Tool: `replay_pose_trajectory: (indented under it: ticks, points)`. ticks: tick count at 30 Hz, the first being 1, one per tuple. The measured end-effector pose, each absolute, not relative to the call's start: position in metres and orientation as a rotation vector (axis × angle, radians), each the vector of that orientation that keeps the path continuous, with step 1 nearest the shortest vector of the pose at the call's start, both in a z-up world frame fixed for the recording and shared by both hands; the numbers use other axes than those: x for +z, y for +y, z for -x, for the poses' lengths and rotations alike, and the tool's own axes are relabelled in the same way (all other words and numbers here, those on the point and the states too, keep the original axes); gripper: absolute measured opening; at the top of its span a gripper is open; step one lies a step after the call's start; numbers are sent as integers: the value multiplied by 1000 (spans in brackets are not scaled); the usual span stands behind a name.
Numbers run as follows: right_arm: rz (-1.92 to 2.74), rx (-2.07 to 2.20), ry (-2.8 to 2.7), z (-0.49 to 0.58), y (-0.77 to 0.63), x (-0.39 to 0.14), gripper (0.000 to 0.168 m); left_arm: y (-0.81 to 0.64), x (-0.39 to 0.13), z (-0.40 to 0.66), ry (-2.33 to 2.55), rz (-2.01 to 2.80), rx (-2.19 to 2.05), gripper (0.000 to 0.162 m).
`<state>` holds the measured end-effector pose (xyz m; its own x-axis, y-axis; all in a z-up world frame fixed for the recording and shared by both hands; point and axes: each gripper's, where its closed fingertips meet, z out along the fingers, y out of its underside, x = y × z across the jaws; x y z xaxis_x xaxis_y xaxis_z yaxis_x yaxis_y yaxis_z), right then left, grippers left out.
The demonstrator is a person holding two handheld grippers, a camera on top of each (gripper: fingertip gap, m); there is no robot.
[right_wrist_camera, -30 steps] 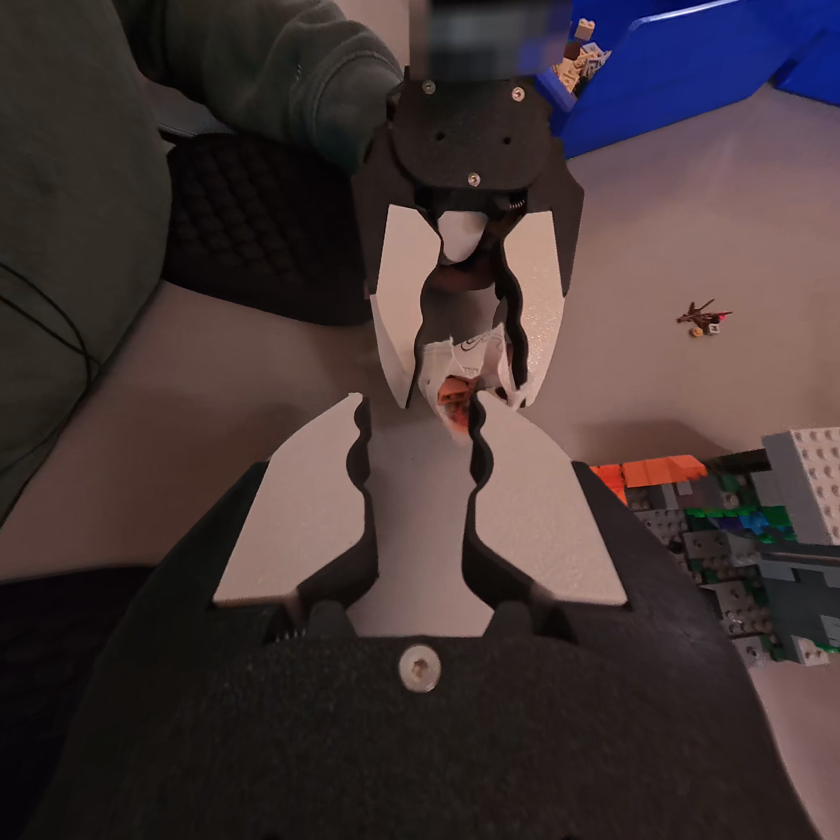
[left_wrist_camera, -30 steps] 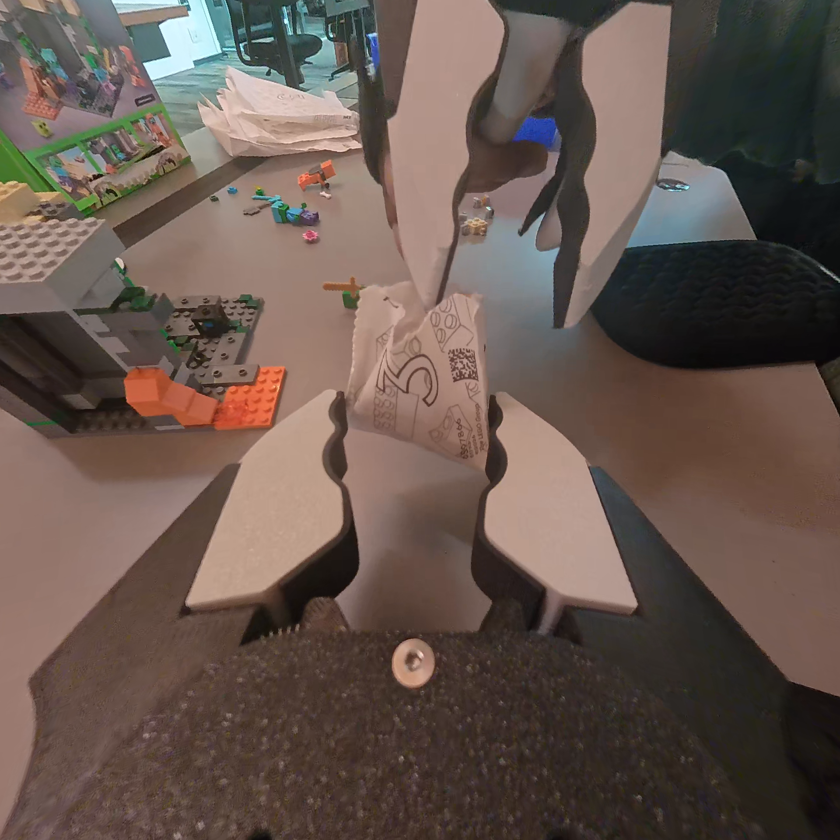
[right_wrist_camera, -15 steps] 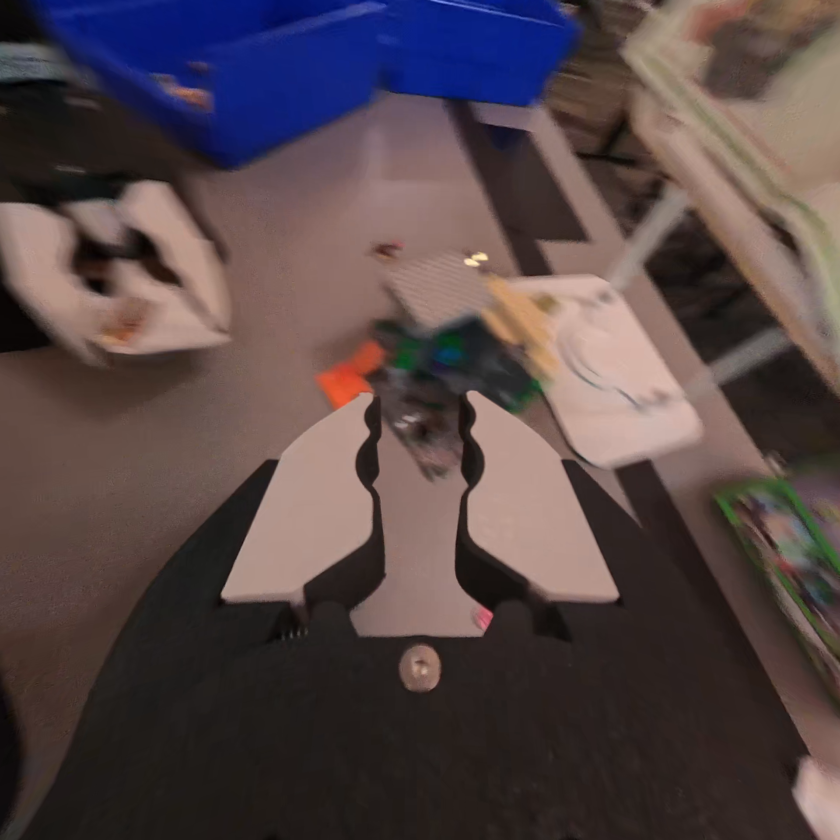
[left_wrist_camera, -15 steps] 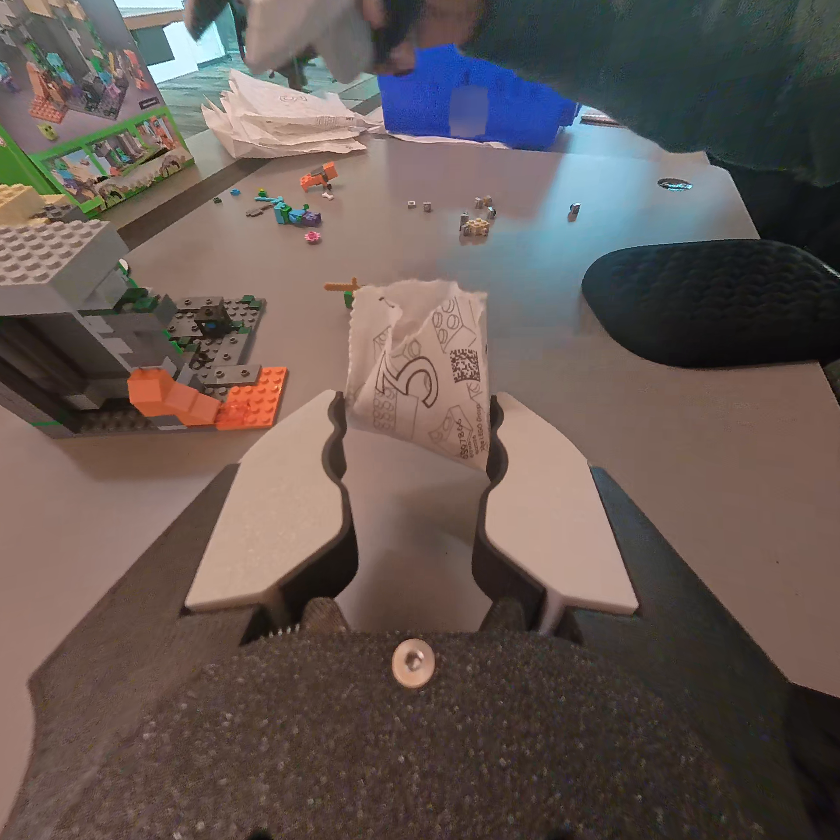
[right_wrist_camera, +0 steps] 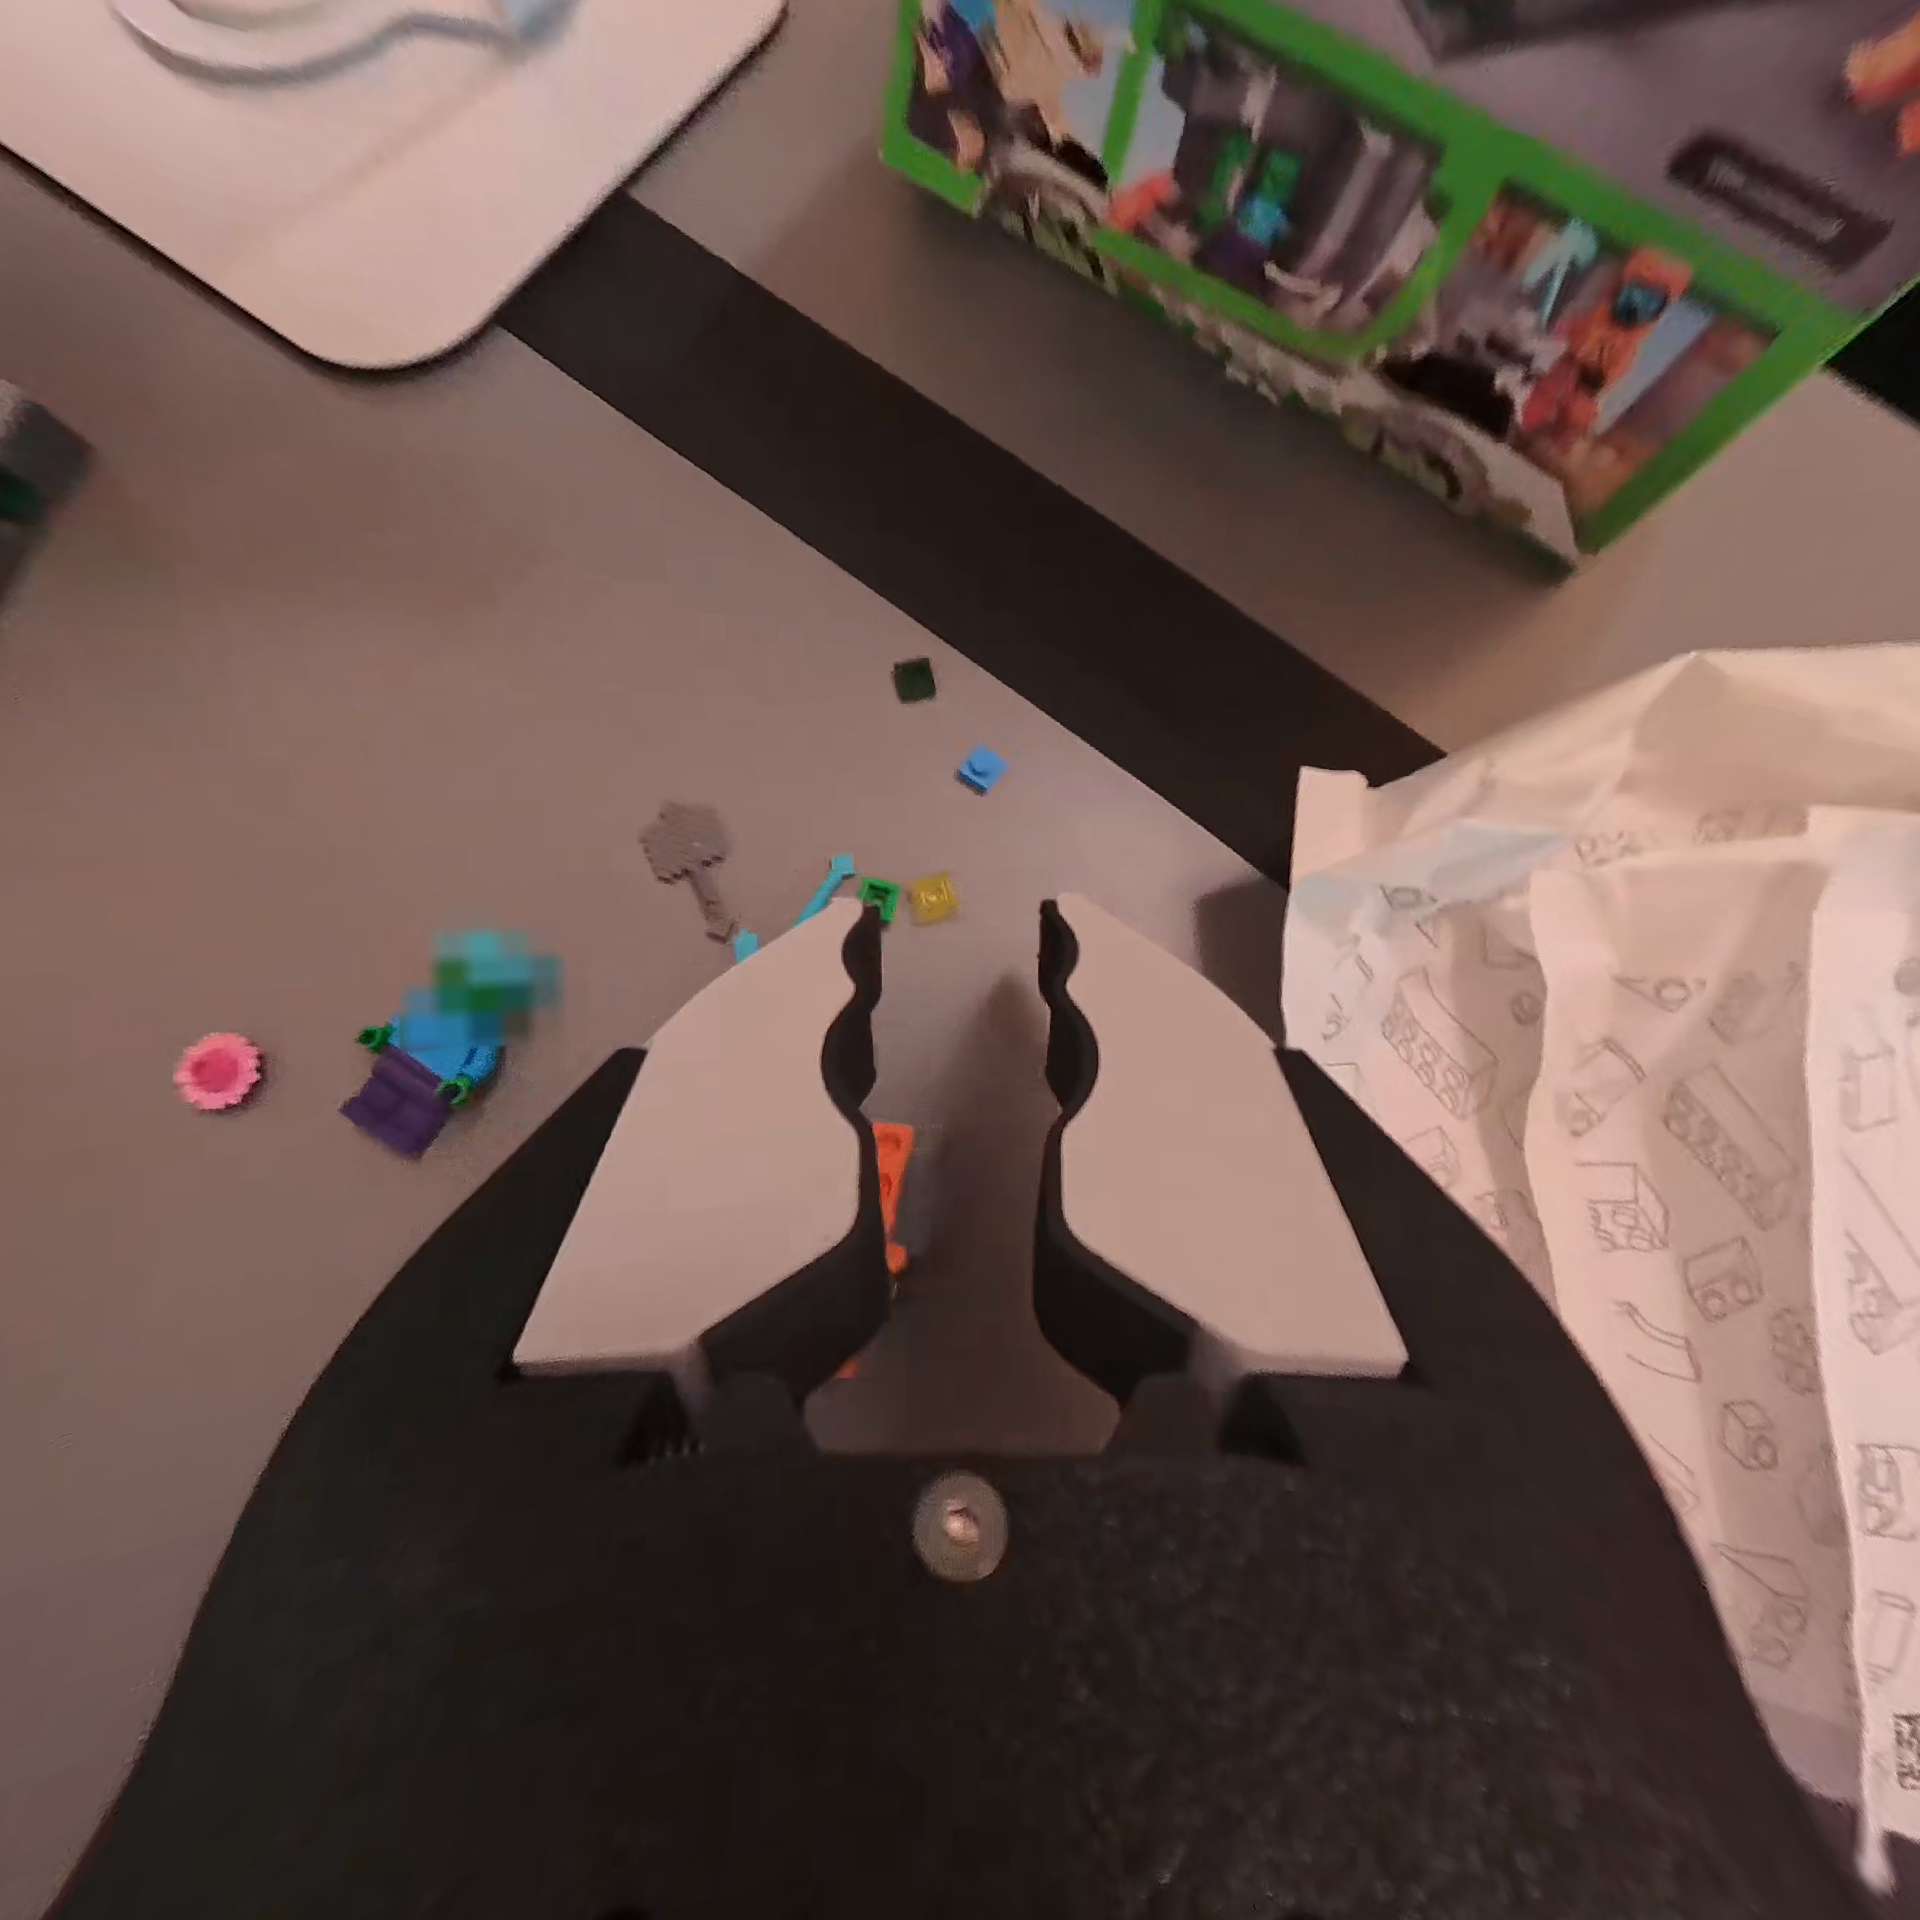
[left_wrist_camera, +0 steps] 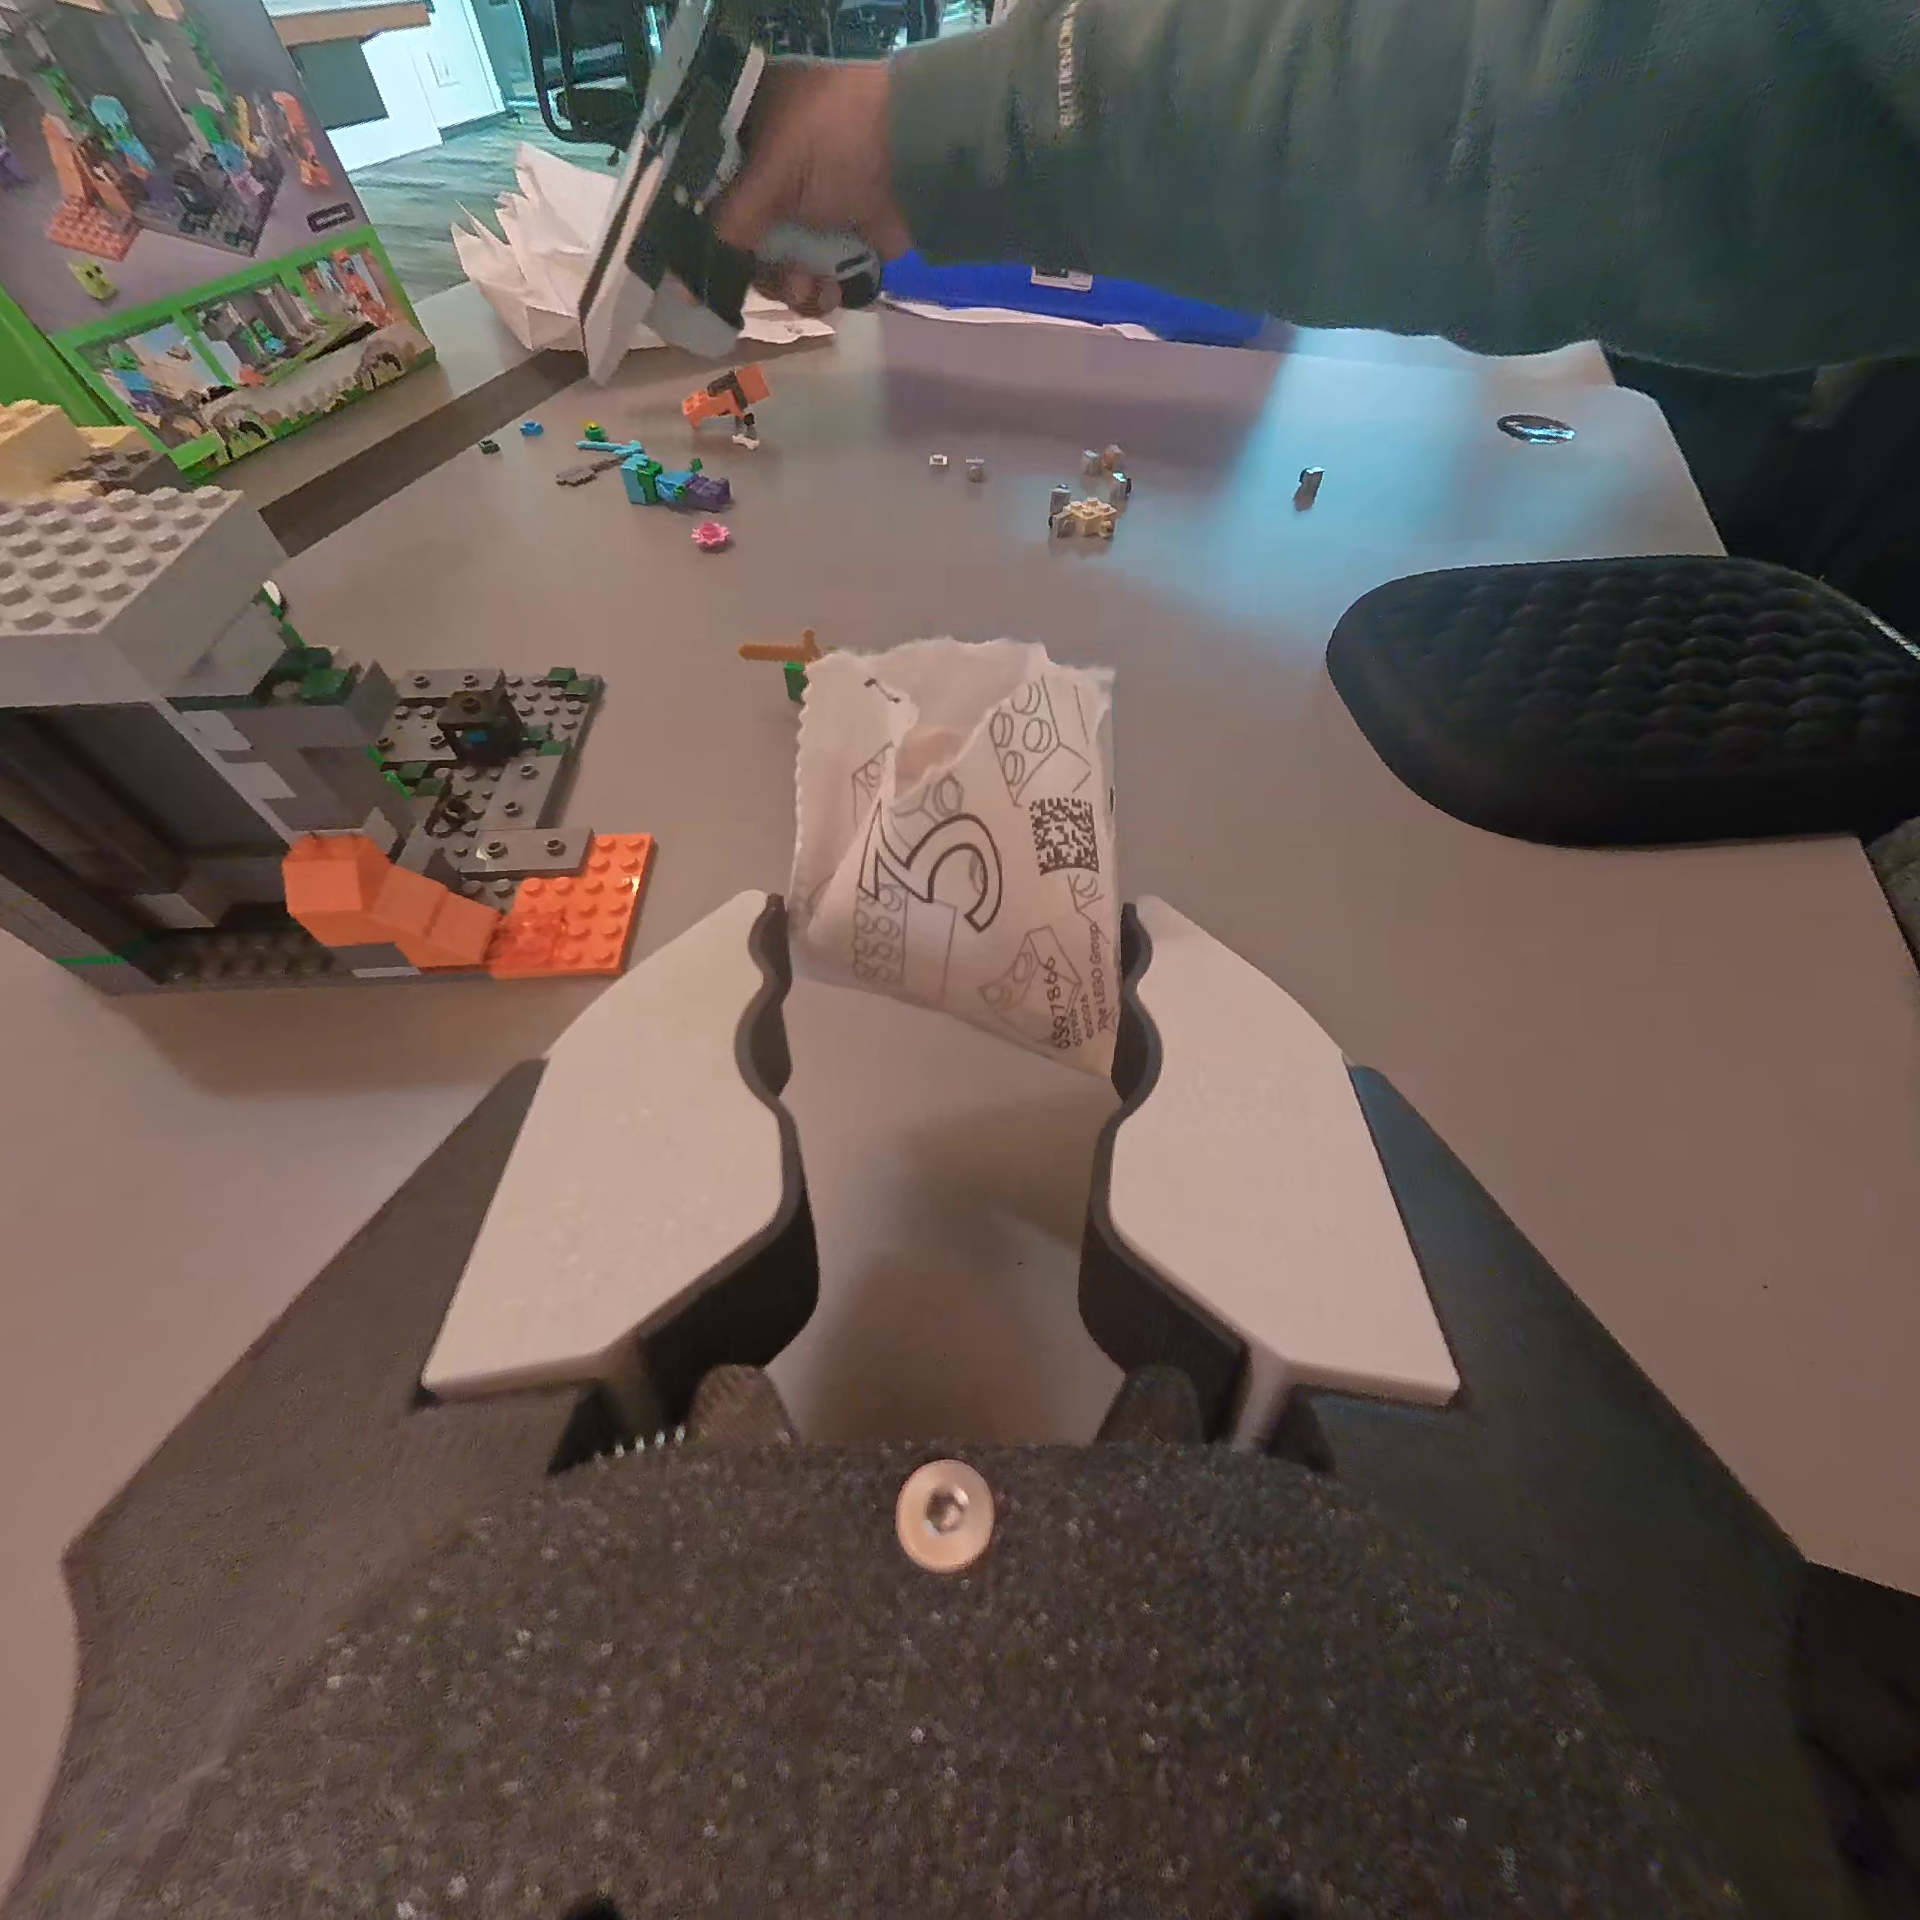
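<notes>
Whereas a second ago the right hand-held gripper (right_wrist_camera: 951,914) was nosed into the torn mouth of the white paper bag (left_wrist_camera: 956,831), it has now swung clear of it. In the left wrist view it shows blurred in the upper left of the frame, carried by a hand in a green sleeve (left_wrist_camera: 1351,156). Its jaws stand apart with nothing between the tips. An orange piece (right_wrist_camera: 894,1184) shows low in the gap against the left finger; it seems to lie on the table (left_wrist_camera: 1455,1091) beneath, though I cannot tell whether it touches the finger.

Around those tips are scattered loose pieces. A small blue and purple figure (right_wrist_camera: 426,1070) and a pink flower piece (right_wrist_camera: 216,1070) lie at centre left of the right wrist view. A heap of printed white paper bags (right_wrist_camera: 1610,1039) lies just beside the right finger, and a green-edged box (right_wrist_camera: 1351,260) sits at upper right.

The left hand-held gripper (left_wrist_camera: 951,925) has not shifted. It stays clamped on the lower part of the paper bag, which stands upright between its fingertips at the centre of the left wrist view, ragged top open and upward. A grey and orange brick build (left_wrist_camera: 208,748) sits at centre left, well apart from the bag. A black mesh pad (left_wrist_camera: 1621,696) lies at centre right.
</notes>
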<state>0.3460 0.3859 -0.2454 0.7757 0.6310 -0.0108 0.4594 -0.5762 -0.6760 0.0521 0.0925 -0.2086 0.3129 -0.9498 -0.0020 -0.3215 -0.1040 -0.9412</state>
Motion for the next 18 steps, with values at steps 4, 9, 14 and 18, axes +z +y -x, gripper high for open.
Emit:
replay_pose_trajectory:
  ticks: [4,9,14,18]
  points:
    - [2309,366,-818,-341,387,-257,33,93,-208,-52,1172,1625,-832,60]
    - [2328,365,-852,-339,391,-260,33,93,-208,-52,1172,1629,-837,60]
    - [2381,339,-971,-335,386,-266,35,93,-208,-51,1168,1633,-845,60]
    - [2421,305,-983,-335,389,-267,32,93,-208,-52,1170,1637,-848,60]
